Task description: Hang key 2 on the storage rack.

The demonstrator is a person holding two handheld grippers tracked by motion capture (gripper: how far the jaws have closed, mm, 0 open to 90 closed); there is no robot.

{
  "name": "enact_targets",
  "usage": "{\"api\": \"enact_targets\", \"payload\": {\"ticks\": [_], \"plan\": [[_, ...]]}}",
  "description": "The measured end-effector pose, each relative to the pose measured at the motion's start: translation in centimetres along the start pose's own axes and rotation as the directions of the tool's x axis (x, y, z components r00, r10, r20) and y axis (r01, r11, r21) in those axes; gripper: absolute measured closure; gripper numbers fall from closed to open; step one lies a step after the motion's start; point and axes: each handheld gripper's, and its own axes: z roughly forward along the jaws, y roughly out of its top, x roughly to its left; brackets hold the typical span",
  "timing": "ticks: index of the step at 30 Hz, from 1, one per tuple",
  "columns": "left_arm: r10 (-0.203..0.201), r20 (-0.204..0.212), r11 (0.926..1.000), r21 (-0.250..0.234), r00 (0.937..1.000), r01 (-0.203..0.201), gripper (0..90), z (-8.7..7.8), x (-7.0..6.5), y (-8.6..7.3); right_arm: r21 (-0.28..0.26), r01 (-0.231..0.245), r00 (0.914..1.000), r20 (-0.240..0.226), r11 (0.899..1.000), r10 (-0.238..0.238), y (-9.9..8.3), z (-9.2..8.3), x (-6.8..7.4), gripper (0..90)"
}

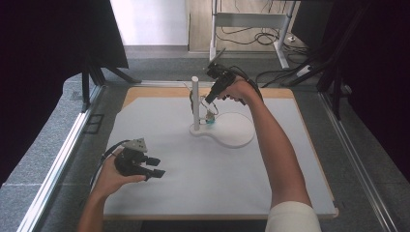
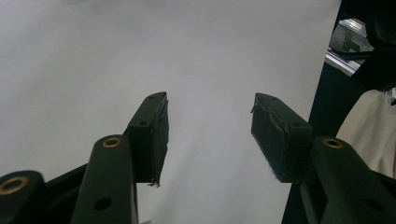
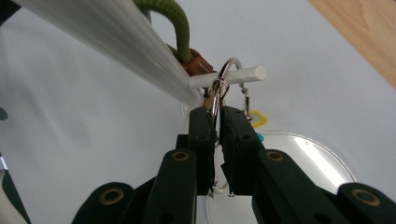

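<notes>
A white stand with an upright post and a flat round base sits at the far middle of the white mat. In the right gripper view a short white peg sticks out of the post, with a metal key ring looped over it. My right gripper is shut on that ring just below the peg; the high view shows it reaching down beside the post. A green cord and a brown tag hang there too. My left gripper rests open near the mat's left, nothing between its jaws.
Small yellow and teal pieces lie at the foot of the post on the base. A wooden board edge frames the mat. Metal rails run along both sides, and table legs and cables stand beyond.
</notes>
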Motion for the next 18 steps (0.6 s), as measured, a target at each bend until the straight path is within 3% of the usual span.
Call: {"api": "enact_targets", "payload": {"ticks": [7, 18], "plan": [[0.0, -0.001, 1.0, 0.002, 1.0, 0.0, 46.6, 0.2, 0.0, 0.0, 0.01, 0.016, 0.9997, -0.017, 1.0, -0.016, -0.2, 0.5, 0.2, 78.6], [0.001, 0.0, 1.0, 0.01, 1.0, -0.001, 46.6, 0.4, 0.0, 0.0, -0.038, 0.002, 0.9998, -0.019, 0.999, -0.002, -1.8, -1.4, 0.3, 71.6]]}}
